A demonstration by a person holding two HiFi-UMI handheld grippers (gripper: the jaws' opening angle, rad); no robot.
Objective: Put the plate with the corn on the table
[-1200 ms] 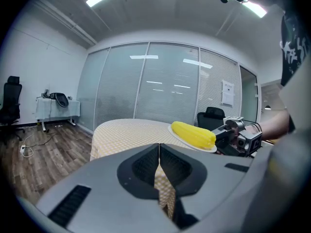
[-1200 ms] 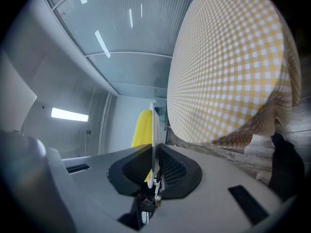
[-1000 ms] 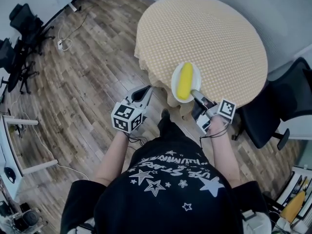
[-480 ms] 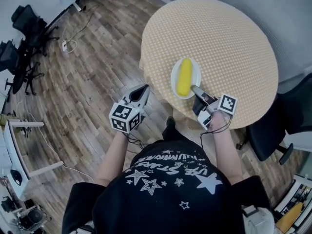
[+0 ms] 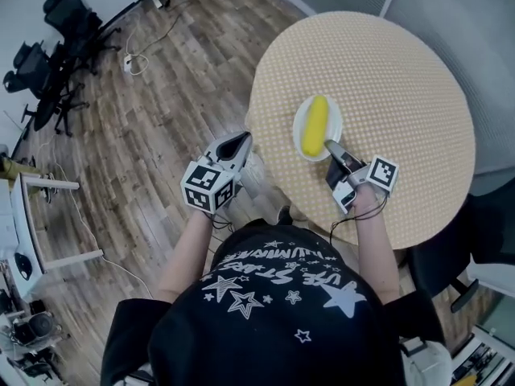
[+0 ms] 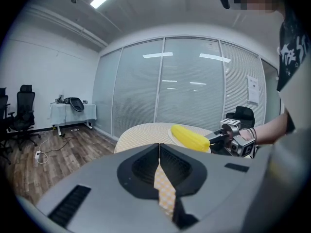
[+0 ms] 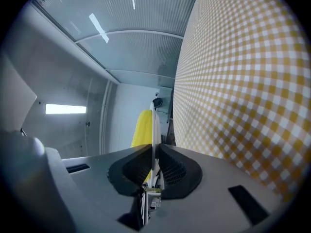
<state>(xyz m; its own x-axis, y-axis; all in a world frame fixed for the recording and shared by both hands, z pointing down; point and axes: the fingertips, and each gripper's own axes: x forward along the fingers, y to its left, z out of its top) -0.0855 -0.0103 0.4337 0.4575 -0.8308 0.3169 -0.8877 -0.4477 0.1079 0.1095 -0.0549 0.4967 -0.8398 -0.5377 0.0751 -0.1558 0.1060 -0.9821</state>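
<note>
- 2 grippers, 1 load: the right gripper (image 5: 331, 148) is clamped on the near rim of the plate (image 5: 299, 132), which carries the corn (image 5: 315, 125) lengthwise. Its own view shows the thin rim pinched between its jaws.
- Plate and corn are over the table (image 5: 402, 79), above the centre of the head view and towards the table's left edge. In the right gripper view a gap seems to separate plate and checked cloth (image 7: 243, 81), so I judge it not yet set down.
- To do this well, keep the plate level so the corn cannot roll. Lower it gently until the whole base meets the cloth, well in from the edge. Only then part the jaws and draw straight back.
- Right forearm (image 5: 376, 252) reaches forward from lower right, gripper roughly level, marker cube (image 5: 383, 174) facing up.
- Left gripper (image 5: 239, 143) hangs left of centre over the wooden floor (image 5: 161, 95) beside the table edge, jaws closed on nothing, tipped slightly down.
</note>
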